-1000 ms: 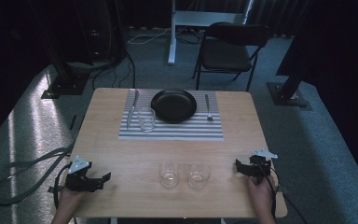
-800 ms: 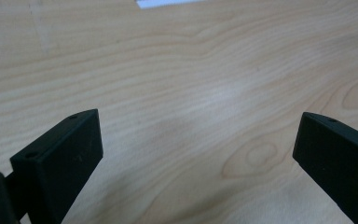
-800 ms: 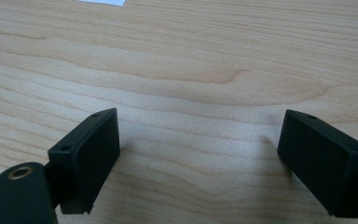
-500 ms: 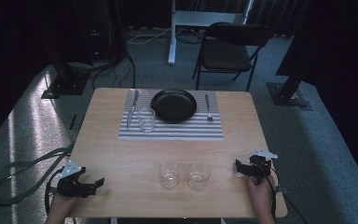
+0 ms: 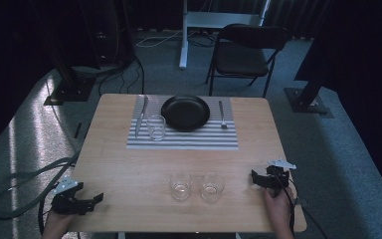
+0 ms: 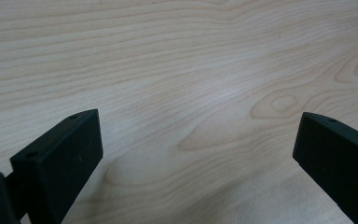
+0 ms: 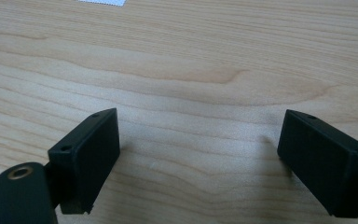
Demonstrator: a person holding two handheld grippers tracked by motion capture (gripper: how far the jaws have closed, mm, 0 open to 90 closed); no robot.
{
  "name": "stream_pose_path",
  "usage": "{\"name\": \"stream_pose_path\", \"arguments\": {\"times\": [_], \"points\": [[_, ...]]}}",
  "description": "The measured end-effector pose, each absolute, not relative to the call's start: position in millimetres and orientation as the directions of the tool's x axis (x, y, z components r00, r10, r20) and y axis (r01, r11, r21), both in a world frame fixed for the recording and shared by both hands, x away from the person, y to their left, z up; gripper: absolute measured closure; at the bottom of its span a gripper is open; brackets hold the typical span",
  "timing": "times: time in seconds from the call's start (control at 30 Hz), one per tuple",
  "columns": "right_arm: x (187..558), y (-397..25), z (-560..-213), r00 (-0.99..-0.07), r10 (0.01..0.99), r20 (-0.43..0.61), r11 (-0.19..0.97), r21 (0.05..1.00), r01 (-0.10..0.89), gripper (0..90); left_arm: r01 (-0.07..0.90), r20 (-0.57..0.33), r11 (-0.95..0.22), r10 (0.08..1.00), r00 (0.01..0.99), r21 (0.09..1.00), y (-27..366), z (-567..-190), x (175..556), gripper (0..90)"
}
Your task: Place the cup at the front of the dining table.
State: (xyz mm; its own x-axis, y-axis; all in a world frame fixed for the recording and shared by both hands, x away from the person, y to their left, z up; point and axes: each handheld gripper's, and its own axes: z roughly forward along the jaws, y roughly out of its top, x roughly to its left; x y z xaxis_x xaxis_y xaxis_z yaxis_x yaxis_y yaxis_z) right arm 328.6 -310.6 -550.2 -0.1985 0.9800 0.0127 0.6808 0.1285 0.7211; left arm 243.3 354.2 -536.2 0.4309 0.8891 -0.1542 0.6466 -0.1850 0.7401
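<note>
Two empty glasses (image 5: 196,186) stand side by side between both tools.

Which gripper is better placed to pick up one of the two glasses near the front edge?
Right, probably. The right gripper rests open on the table beside the right glass; the left gripper sits at the front left corner, farther from the left glass.

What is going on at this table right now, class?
A person holds a gripper in each hand at the near edge of a wooden table. The left gripper and the right gripper are both open and hold nothing. Two empty glasses stand side by side between them. Farther back, a striped placemat carries a black plate, a knife, a fork and a third glass.
</note>
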Motion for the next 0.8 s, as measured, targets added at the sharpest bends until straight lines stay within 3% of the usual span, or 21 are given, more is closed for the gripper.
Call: {"name": "stream_pose_path", "arguments": {"times": [0.47,0.8], "points": [[329,-311,-550,-0.198,0.980,0.013,0.128,0.721,0.681,12.2,0.652,-0.113,-0.160,0.928,0.355,0.741,361,-540,231,1.9],[329,-311,-550,-0.198,0.980,0.013,0.128,0.721,0.680,12.2,0.662,-0.127,-0.179,0.913,0.387,0.728,359,-546,232,1.9]]}}
